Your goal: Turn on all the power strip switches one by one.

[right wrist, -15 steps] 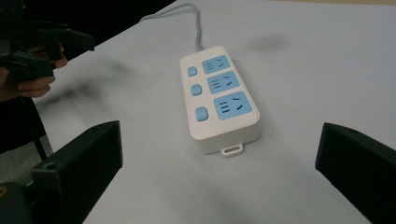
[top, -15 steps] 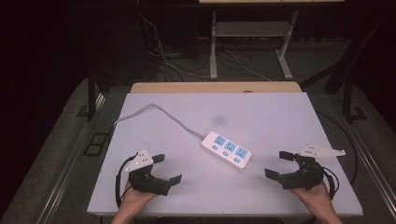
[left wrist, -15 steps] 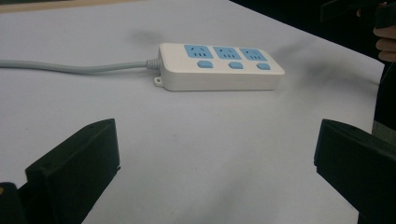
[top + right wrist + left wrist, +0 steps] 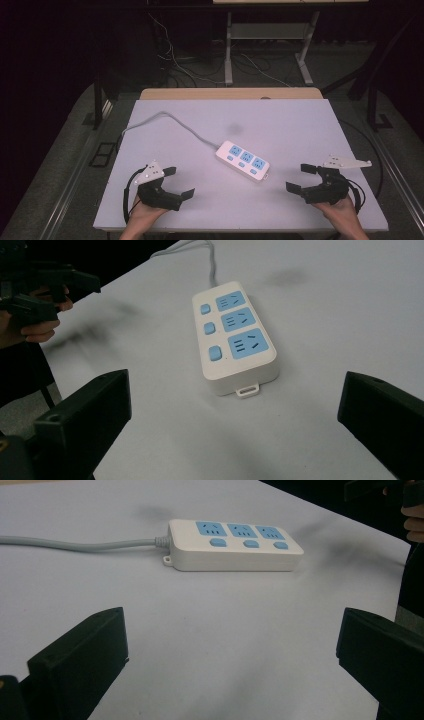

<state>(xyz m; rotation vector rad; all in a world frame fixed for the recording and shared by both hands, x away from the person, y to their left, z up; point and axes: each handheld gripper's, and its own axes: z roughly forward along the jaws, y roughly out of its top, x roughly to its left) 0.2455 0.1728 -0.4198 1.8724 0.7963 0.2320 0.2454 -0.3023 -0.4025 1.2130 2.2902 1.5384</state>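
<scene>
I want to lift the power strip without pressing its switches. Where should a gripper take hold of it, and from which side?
Probably across the long side walls of the power strip, near its free end. The right gripper, jaws open with nothing between them, faces that end. The walls are flat and parallel; the blue sockets and switches sit on top, and the cable leaves the far end.
</scene>
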